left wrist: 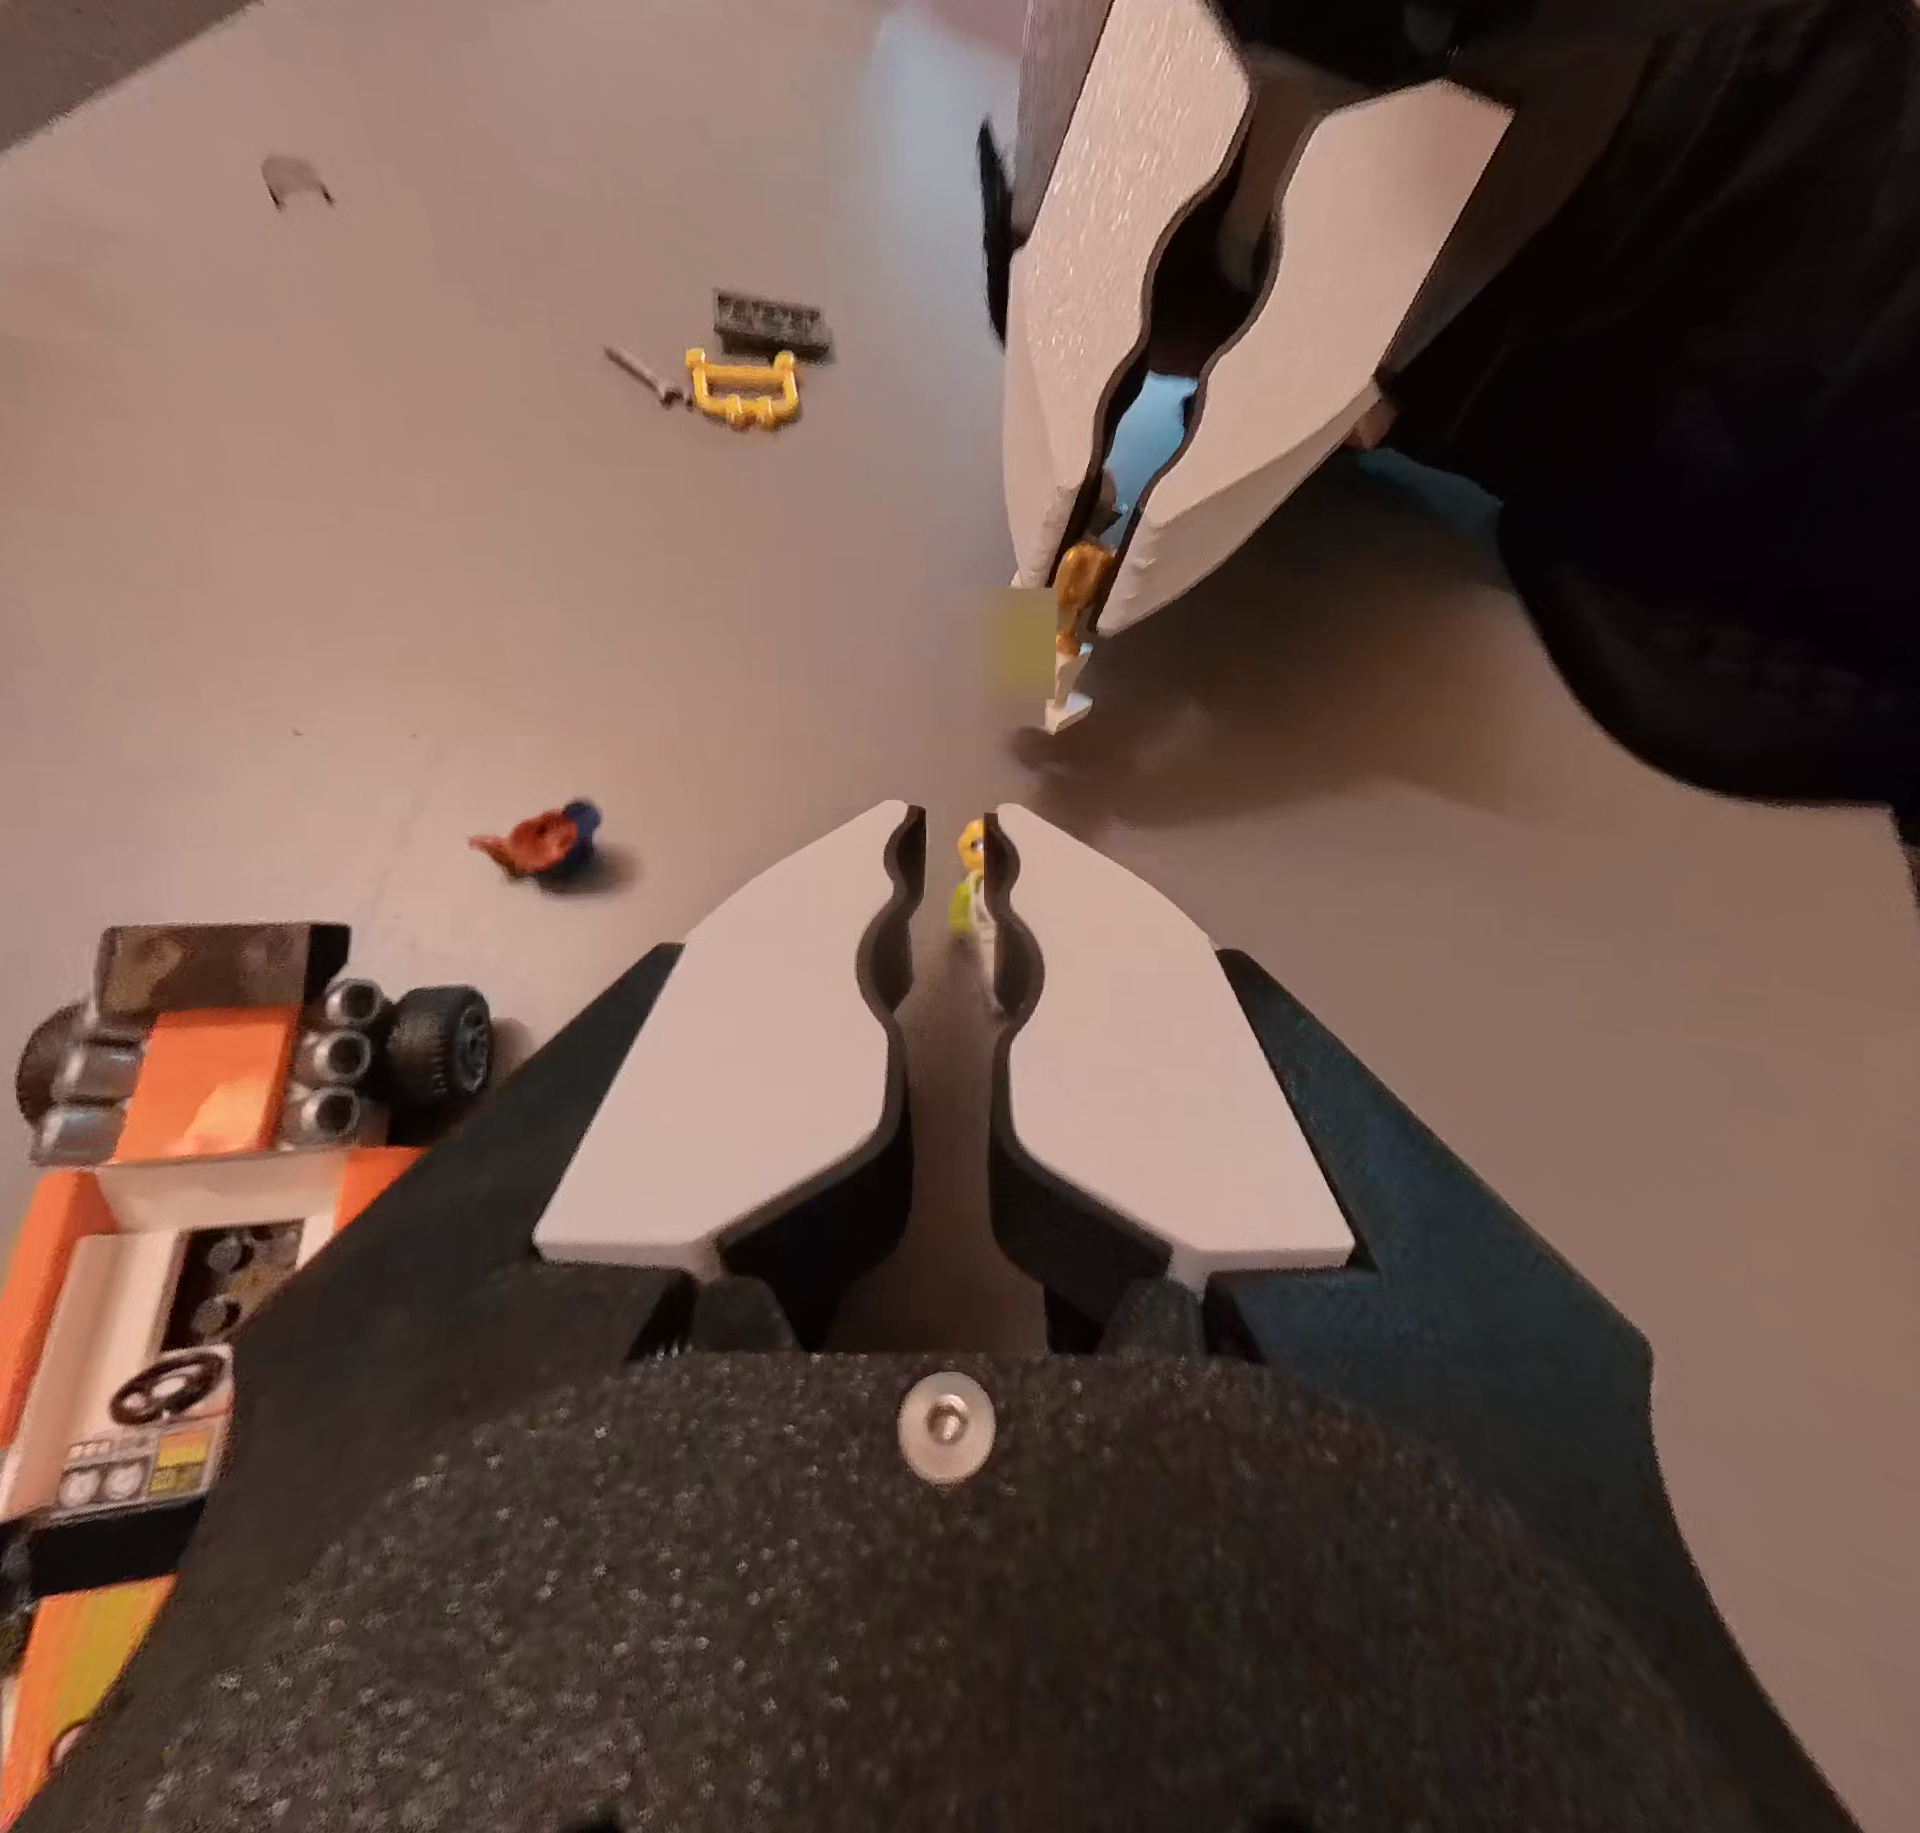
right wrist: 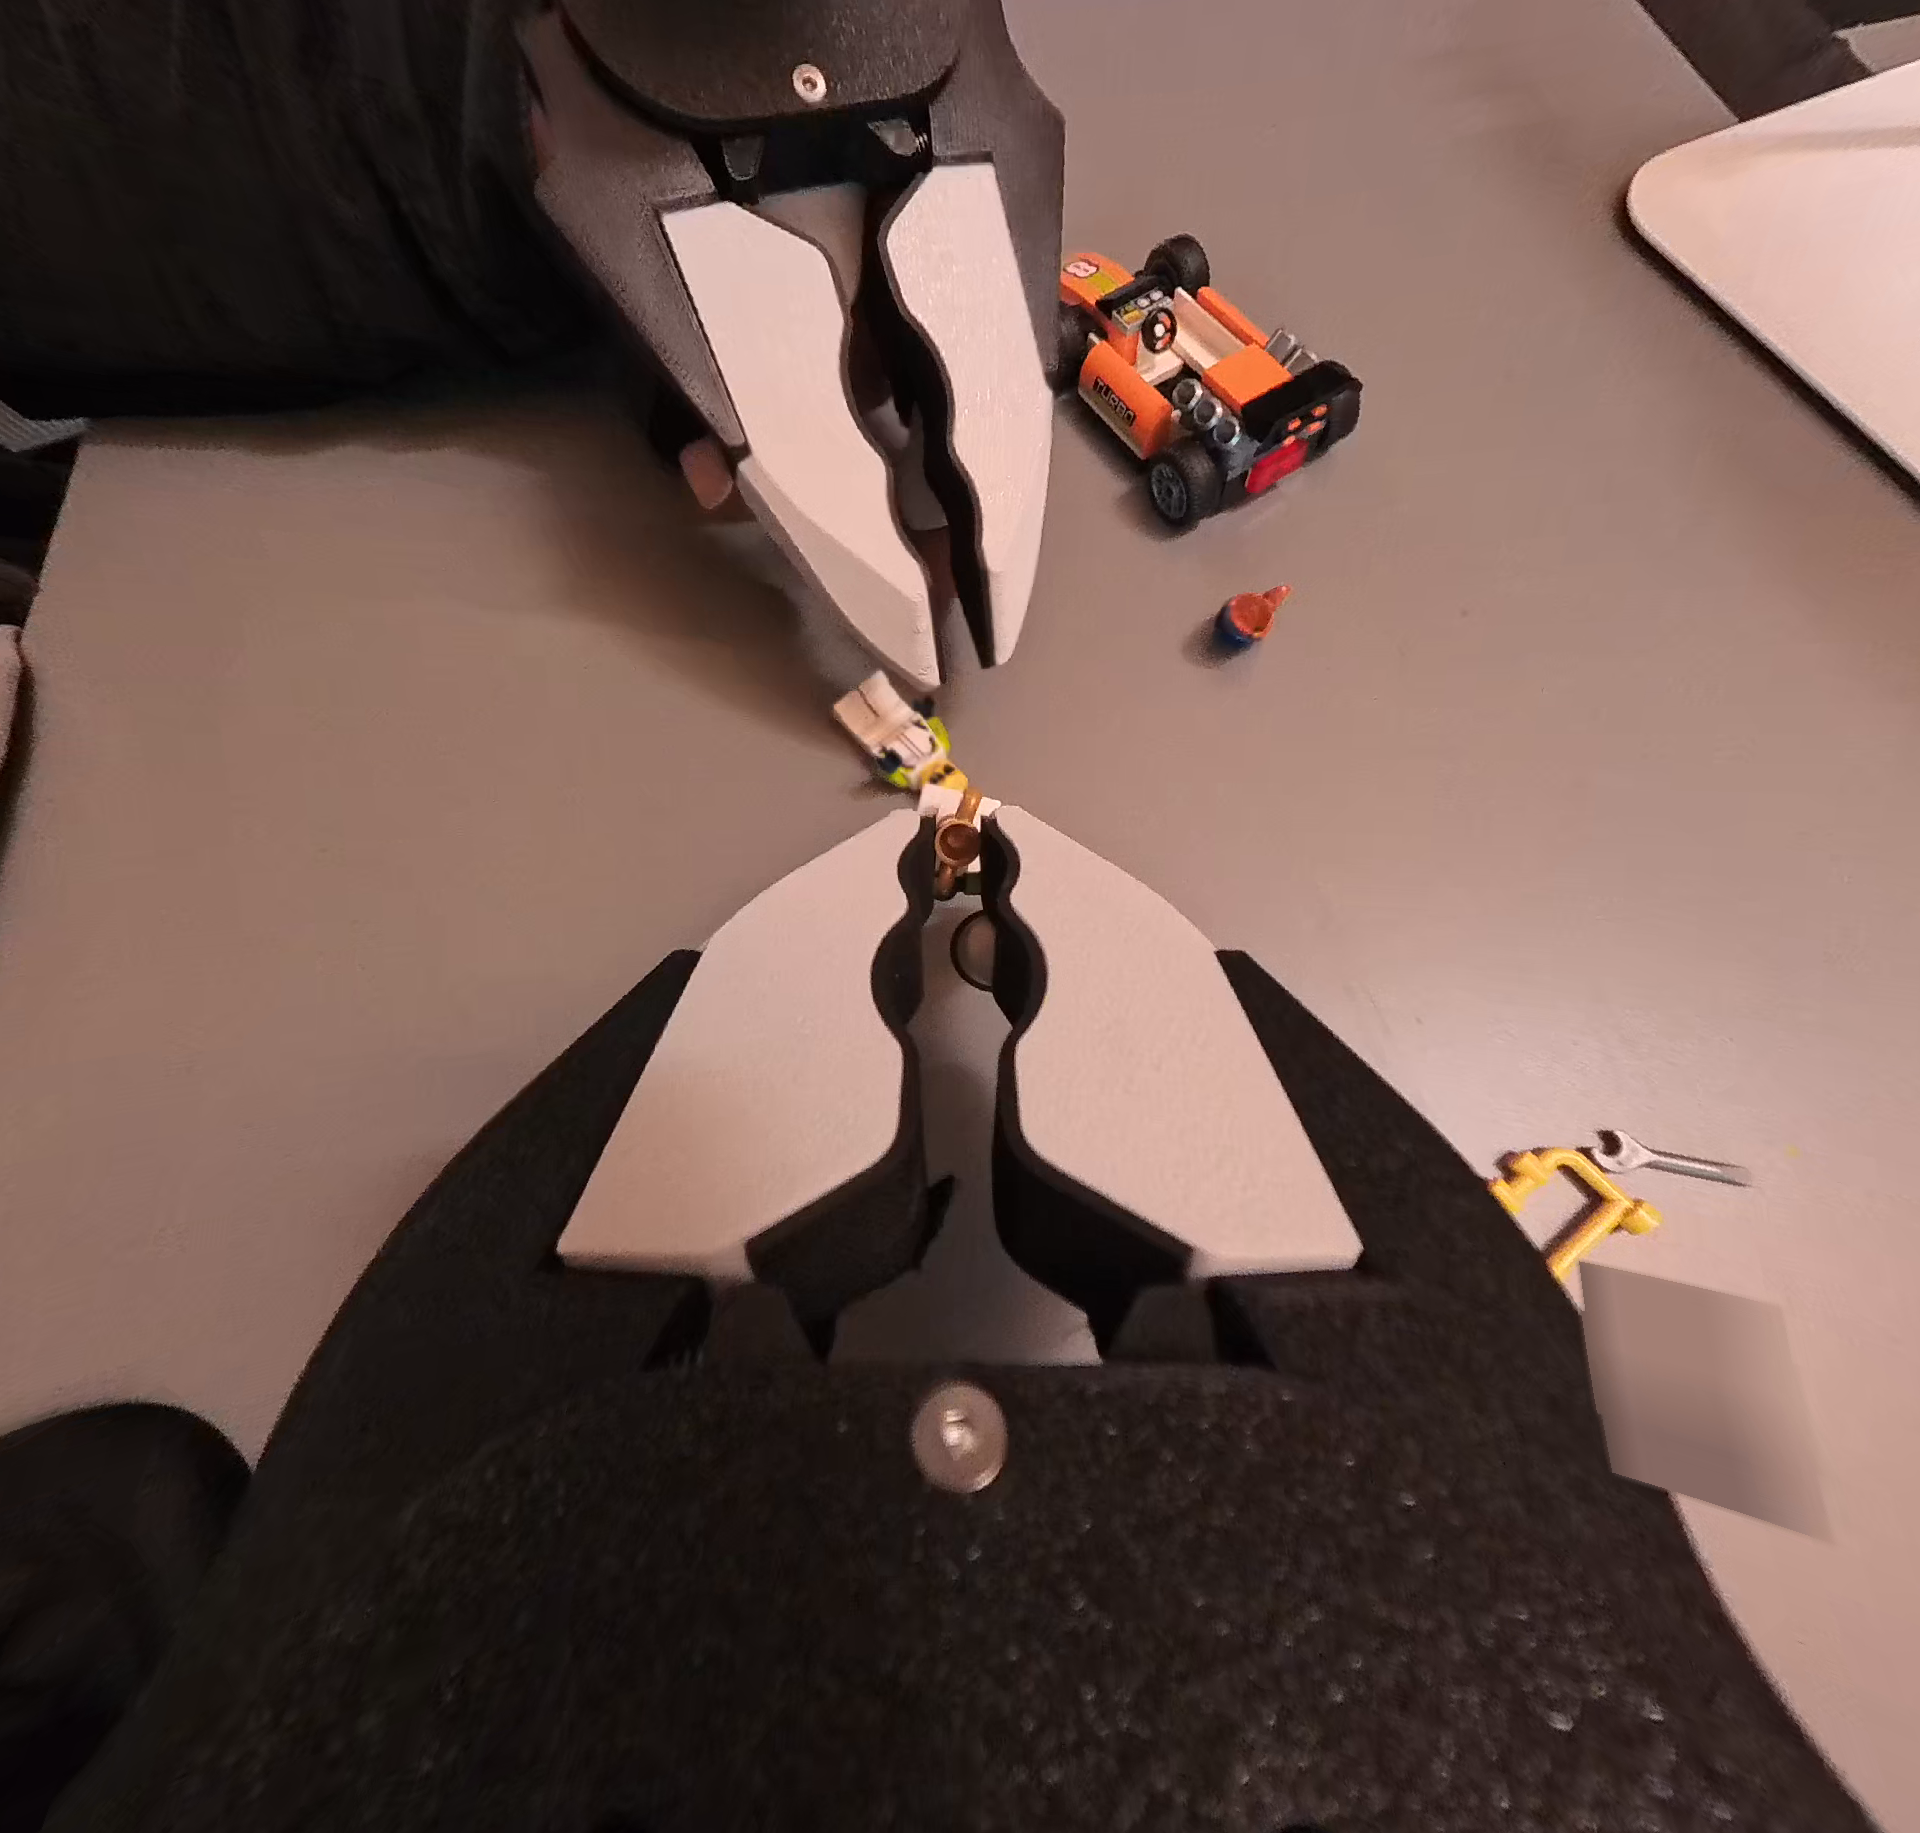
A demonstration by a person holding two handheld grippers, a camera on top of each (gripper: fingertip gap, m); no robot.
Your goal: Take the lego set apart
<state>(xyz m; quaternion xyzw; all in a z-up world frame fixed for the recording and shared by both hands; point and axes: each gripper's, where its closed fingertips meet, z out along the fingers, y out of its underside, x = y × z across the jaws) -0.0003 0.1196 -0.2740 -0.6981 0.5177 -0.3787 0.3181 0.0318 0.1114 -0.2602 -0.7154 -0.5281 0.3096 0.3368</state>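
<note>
— Where do we stand with the little figure?

— The minifigure [right wrist: 899,739] lies flat on the bench [right wrist: 416,848], stretched between our two tools. Our right gripper [right wrist: 956,817] has its jaws clenched on the gold cup [right wrist: 954,838] at the figure's upper end. We judge that the cup is fixed to the figure's hand and is the piece to come off.

— And our left gripper [right wrist: 956,666]?

— It points down at the figure's white legs, its tip just beside them in the right wrist view. Its jaws are drawn nearly together, with only a thin slit between them. In the left wrist view a bit of yellow and lime shows through that slit. We cannot tell whether the jaws pinch the figure or only stand over it.

— Why approach from opposite ends?

— So that we can pull against ourselves, we think. One tool anchors the body and the other draws the cup away. A piece this small would simply slide along the bench if only one tool tugged it.

— What about the rest of the set?

— The orange kart [right wrist: 1205,381] stands whole, well apart behind the left tool, so the larger job is not yet begun. Loose bits are spread out clear of the work: an orange-and-blue piece [right wrist: 1247,620] near the kart, and a yellow frame [left wrist: 743,386], a dark plate [left wrist: 769,318] and a small wrench [right wrist: 1662,1160] off to the side. Being spread out, none of them is near the jaws.

— Any risk?

— The cup could flick away on release, or the figure could slip if the left hold is not firm.
</note>
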